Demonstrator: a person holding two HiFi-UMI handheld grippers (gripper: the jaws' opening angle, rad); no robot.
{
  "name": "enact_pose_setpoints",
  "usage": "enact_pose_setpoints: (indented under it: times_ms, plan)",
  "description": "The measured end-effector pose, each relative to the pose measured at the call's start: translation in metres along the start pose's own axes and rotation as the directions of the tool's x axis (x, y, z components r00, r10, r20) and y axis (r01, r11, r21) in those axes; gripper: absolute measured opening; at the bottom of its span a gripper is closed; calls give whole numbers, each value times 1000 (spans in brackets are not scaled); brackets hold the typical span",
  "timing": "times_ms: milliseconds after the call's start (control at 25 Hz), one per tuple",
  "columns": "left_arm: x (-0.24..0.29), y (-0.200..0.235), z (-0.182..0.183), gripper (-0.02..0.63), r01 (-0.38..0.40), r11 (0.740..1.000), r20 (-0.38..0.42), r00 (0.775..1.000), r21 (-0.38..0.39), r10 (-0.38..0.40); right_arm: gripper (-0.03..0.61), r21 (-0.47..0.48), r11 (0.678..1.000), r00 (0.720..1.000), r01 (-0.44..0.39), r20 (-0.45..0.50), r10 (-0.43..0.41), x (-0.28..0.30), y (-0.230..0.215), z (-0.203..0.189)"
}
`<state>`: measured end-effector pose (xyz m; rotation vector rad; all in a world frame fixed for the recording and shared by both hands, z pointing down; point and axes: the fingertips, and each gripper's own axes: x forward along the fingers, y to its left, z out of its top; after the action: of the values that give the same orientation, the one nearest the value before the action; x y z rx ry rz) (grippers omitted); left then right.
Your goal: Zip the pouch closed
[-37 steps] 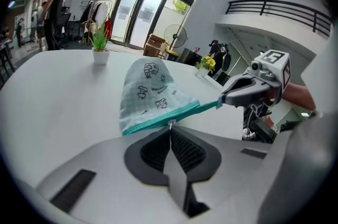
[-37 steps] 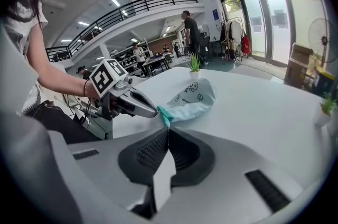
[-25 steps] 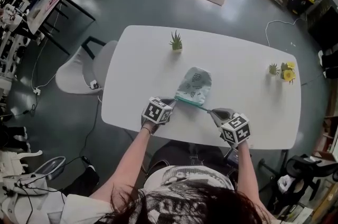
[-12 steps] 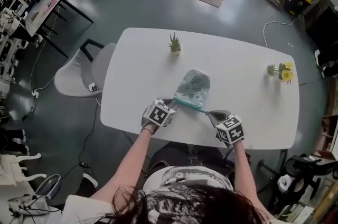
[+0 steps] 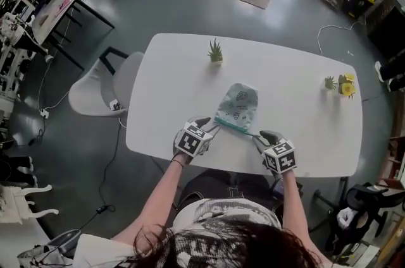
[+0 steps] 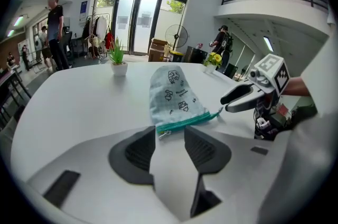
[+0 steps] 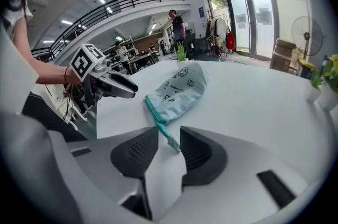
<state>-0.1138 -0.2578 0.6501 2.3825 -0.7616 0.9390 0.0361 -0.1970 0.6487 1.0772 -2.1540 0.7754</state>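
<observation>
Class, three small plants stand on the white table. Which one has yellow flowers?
The yellow-flowered plant at the table's right end. Its small neighbour and the spiky plant at the far edge are all green.

white table (image 5: 304, 90) | plant (image 5: 216, 52) far edge | flowers (image 5: 345, 87) right | chair (image 5: 95, 86) left

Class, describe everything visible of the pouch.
The pouch is pale-green cloth printed with small dark figures, rounded at its far end, lying flat on the table. A teal zip runs along its near edge and looks closed. Its metal pull lies between the left gripper's jaws, its tail between the right gripper's; both pairs have just opened off it.
</observation>
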Motion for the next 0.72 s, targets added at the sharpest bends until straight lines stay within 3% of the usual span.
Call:
enact_pose_setpoints:
  times_ms: [320, 720]
  plan:
    - [-30, -32, 26, 147, 65, 996, 100, 992, 58, -71, 125, 100, 994, 982, 49, 174, -66, -30, 14, 30]
    - [-37, -93, 55, 110, 180, 976, 195, 960, 120, -201, 115, 120, 990, 948, 77, 297, -110, -77, 31, 53]
